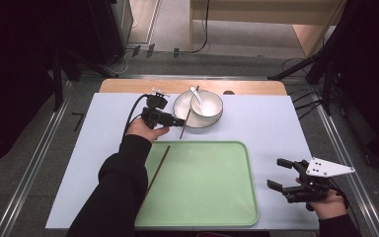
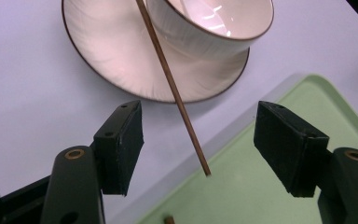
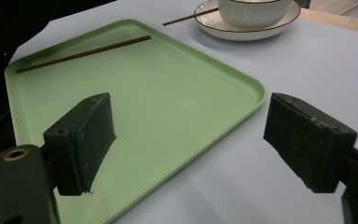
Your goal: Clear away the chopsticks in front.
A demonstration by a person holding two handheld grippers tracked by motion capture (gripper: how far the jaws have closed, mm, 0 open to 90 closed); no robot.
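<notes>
You had your left gripper (image 1: 178, 121) up by the plate (image 1: 180, 105), its jaws spread wide with nothing clamped, and the chopstick (image 2: 173, 88) that leaned on the plate's rim ran down between them without touching either pad. Its lower tip hung just past the edge of the green tray (image 1: 217, 197), while the other chopstick (image 1: 158, 167) already lay along the tray's left side. The bowl (image 1: 206, 103) with its spoon (image 1: 196, 94) sat on the plate, close behind the stick. By my reading you were lining up to take the second chopstick, so the next move called for nudging forward until the pads flanked the shaft, then closing squarely without bumping the bowl. Your right gripper (image 1: 280, 174) waited wide and empty over the counter (image 1: 276, 123), just right of the tray.
</notes>
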